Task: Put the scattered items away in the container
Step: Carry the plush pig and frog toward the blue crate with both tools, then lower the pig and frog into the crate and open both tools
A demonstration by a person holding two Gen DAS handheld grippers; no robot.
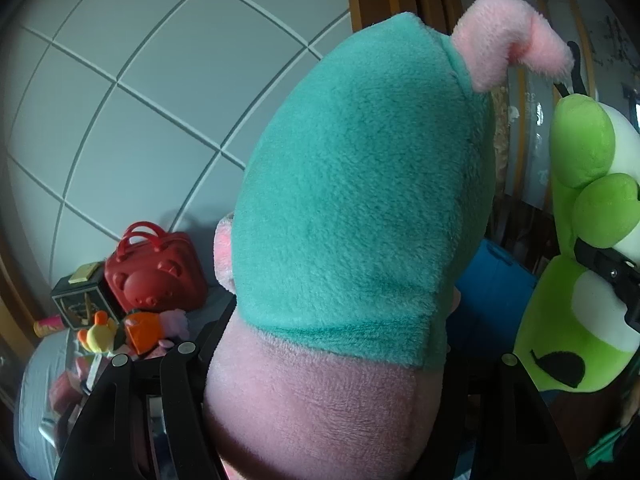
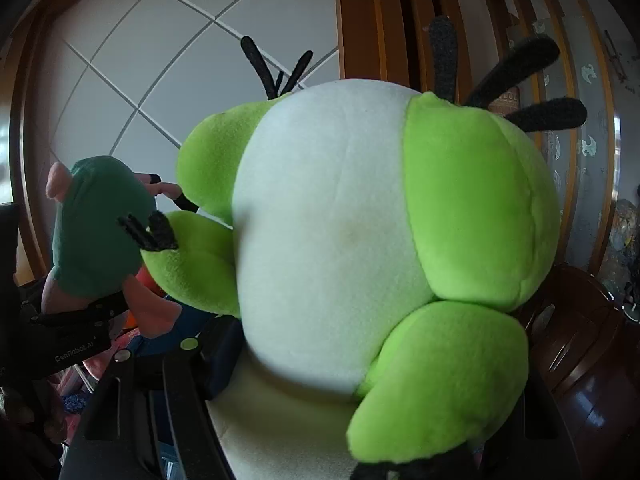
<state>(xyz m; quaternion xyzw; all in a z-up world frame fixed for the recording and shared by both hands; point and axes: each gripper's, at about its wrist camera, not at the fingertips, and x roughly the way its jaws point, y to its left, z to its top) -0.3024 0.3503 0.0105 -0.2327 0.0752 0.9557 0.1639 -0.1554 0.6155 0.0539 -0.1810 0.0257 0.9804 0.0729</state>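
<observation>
My left gripper (image 1: 320, 420) is shut on a pink plush toy in a teal dress (image 1: 352, 208) that fills the left wrist view; it also shows at the left of the right wrist view (image 2: 100, 232). My right gripper (image 2: 340, 432) is shut on a green and white plush frog (image 2: 340, 240) with black felt strands, which fills the right wrist view and shows at the right of the left wrist view (image 1: 584, 280). Both toys are held up in the air, side by side. A blue container (image 1: 496, 292) lies below, between them, mostly hidden.
A red bear-shaped case (image 1: 156, 272), a dark box (image 1: 80, 300), an orange toy (image 1: 140, 332) and a yellow toy (image 1: 100, 332) lie at the lower left. A panelled wall (image 1: 160, 100) is behind. Dark wooden furniture (image 2: 580, 340) stands at the right.
</observation>
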